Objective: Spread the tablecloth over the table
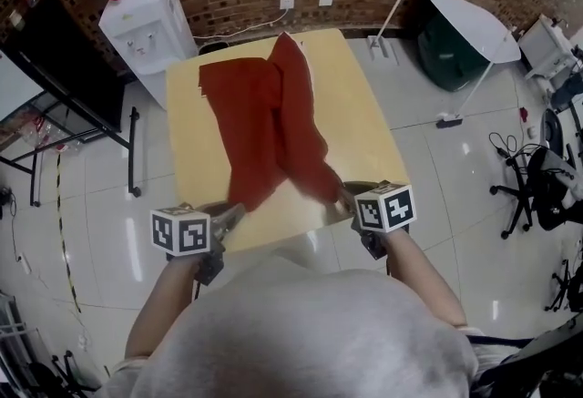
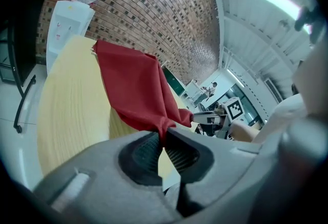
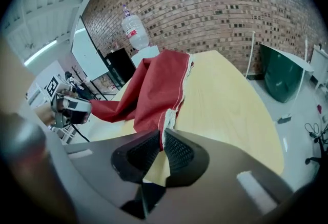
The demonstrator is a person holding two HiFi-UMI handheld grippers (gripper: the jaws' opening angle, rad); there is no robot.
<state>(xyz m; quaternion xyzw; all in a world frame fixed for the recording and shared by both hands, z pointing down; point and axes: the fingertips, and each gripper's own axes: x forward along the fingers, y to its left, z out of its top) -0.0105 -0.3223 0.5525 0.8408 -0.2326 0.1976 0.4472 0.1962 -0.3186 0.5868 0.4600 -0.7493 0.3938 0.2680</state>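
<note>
A red tablecloth (image 1: 273,118) lies bunched and folded along the middle of a pale wooden table (image 1: 360,127), with its far part reaching the back edge. My left gripper (image 1: 239,214) at the table's near left edge is shut on one near corner of the tablecloth (image 2: 138,95). My right gripper (image 1: 344,201) at the near right is shut on the other near corner, where a white hem shows at the tablecloth (image 3: 159,95). Both corners are lifted a little off the table (image 3: 230,105). The left gripper (image 2: 163,138) and right gripper (image 3: 161,138) each pinch cloth between the pads.
A white water dispenser (image 1: 146,27) with a bottle stands off the table's far left corner. A dark screen on a stand (image 1: 64,59) is at the left. A white lamp stand (image 1: 396,9) and a green bin with a white lid (image 1: 460,41) are at the right, office chairs (image 1: 537,187) beyond.
</note>
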